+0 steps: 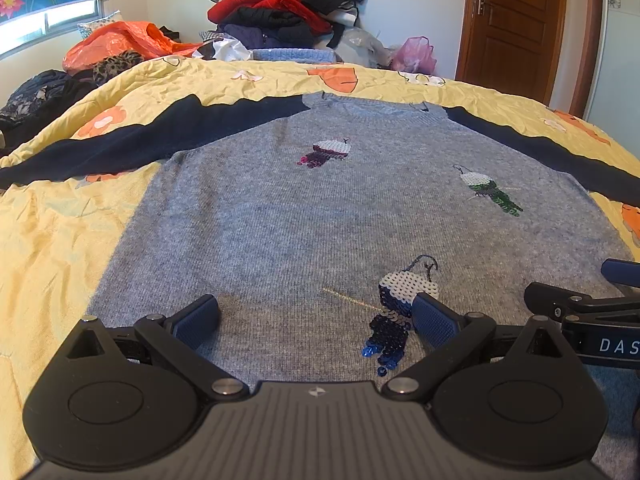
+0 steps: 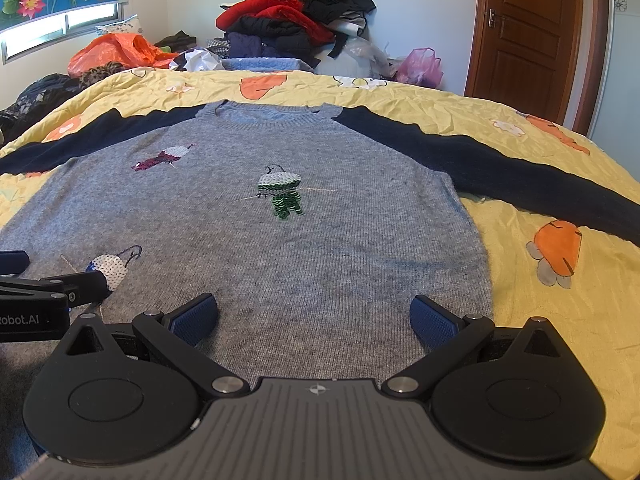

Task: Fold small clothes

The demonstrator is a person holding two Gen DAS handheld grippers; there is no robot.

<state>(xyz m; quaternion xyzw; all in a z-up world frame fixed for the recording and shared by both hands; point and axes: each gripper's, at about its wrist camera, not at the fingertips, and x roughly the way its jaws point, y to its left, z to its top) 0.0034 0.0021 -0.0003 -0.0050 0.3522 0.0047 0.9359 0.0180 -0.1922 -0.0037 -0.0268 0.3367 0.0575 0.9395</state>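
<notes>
While both jaws are standing wide and empty, I am hovering my left gripper [image 1: 316, 320] and right gripper [image 2: 314, 318] over the near hem of the grey sweater [image 2: 280, 248], lying flat on the yellow quilt [image 2: 540, 320]; folding is not begun, and gripping the hem likely comes next.

Yellow flowered bedspread [image 1: 60, 240], creased. Spread flat on it — grey sweater [image 1: 300, 220] with navy sleeves. At the far edge — heaped clothes [image 1: 288, 8], orange bag [image 1: 120, 42].

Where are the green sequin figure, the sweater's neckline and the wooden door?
green sequin figure [image 2: 282, 194]: right wrist view, on its sequin body.
sweater neckline [image 2: 272, 114]: right wrist view, on the ribbed collar.
wooden door [image 2: 528, 32]: right wrist view, on its panelled face.
</notes>
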